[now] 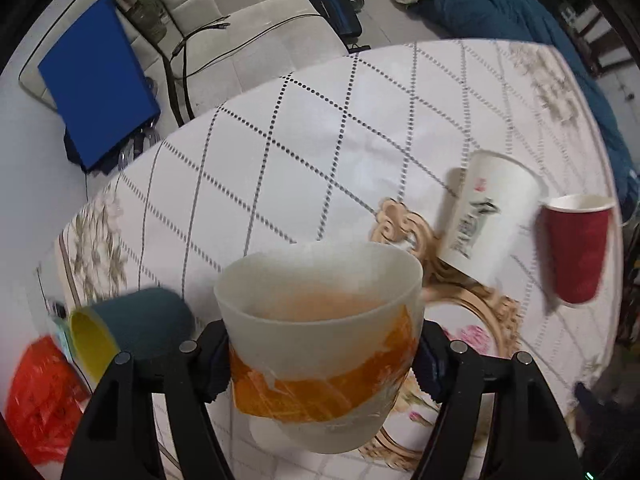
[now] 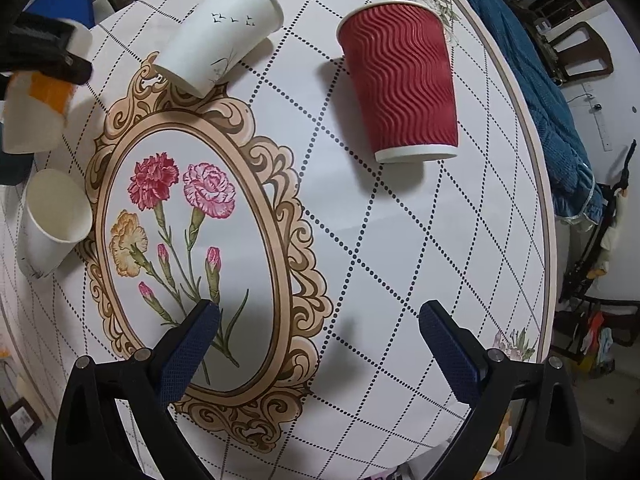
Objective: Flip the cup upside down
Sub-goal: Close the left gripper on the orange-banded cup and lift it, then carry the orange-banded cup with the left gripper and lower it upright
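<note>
My left gripper (image 1: 320,364) is shut on a white cup with an orange band (image 1: 320,340), held above the table with its open mouth facing away from the camera. The same cup shows in the right wrist view (image 2: 34,116) at the far left, clamped by the left gripper. My right gripper (image 2: 318,344) is open and empty above the flower picture on the tablecloth. A white paper cup with birds (image 2: 220,36) and a red ribbed cup (image 2: 400,80) stand on the table; both show in the left wrist view as the white cup (image 1: 488,216) and the red cup (image 1: 576,248).
A plain white paper cup (image 2: 52,224) stands at the left of the table (image 2: 400,240). A dark teal cup with yellow inside (image 1: 132,328) lies left of my left gripper. A red plastic bag (image 1: 40,400), a blue box (image 1: 96,84) and a white chair (image 1: 240,20) lie beyond the table edge.
</note>
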Tool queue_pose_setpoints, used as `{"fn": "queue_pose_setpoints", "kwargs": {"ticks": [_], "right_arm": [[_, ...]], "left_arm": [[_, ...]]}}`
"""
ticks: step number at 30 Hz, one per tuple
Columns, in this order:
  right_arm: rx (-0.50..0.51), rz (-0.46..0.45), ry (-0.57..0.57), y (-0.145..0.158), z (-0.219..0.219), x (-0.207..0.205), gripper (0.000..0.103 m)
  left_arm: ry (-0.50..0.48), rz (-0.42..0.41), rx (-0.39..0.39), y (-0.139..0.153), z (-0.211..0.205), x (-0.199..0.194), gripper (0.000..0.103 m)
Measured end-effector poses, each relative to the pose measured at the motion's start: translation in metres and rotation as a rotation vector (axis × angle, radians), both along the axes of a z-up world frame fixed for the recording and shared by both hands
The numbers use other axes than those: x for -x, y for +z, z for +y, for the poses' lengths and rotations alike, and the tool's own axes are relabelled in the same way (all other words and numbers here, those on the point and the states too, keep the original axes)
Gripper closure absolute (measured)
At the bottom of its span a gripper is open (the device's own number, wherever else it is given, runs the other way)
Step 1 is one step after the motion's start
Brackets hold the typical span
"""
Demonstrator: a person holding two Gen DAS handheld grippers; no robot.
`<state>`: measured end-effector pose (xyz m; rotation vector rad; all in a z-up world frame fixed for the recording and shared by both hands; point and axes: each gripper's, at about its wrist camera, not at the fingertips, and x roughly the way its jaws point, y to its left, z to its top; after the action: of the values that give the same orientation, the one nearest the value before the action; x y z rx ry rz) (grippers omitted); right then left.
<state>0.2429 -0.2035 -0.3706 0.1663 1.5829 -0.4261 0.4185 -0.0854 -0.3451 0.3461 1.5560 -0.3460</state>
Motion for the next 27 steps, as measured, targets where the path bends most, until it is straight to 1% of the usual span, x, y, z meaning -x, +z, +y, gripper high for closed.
{"fn": "queue_pose_setpoints", "kwargs": {"ticks": [3,6,9,12,16,21,23,27], "right_arm": [[-0.023,-0.001,0.023,0.002,0.0,0.004,0.001],[-0.051,-0.009,0.053,0.004,0.0,0.015,0.001],[-0.08,-0.008,0.091,0.006,0.001,0.03,0.001],[-0.12,-0.01,0.137,0.01,-0.001,0.05,0.001],[-0.18,0.004,0.194,0.008,-0.009,0.079,0.001],[-0.215,0.024,0.253,0.004,-0.02,0.103,0.001],[-0.232,0.025,0.271,0.003,-0.025,0.113,0.001],[-0.221,0.033,0.295,0.001,-0.034,0.124,0.001]], "left_arm": [[0.037,0.023,0.028,0.022,0.008,0.026,0.033],[0.082,0.029,0.032,0.038,0.018,0.061,0.033],[0.155,0.057,0.041,0.042,0.034,0.093,0.033],[0.224,0.065,0.034,0.04,0.047,0.131,0.033],[0.315,0.103,0.042,0.027,0.057,0.179,0.033],[0.371,0.131,0.03,0.009,0.055,0.225,0.033],[0.381,0.145,0.024,-0.002,0.053,0.237,0.033],[0.397,0.177,0.013,-0.027,0.047,0.251,0.033]]}}
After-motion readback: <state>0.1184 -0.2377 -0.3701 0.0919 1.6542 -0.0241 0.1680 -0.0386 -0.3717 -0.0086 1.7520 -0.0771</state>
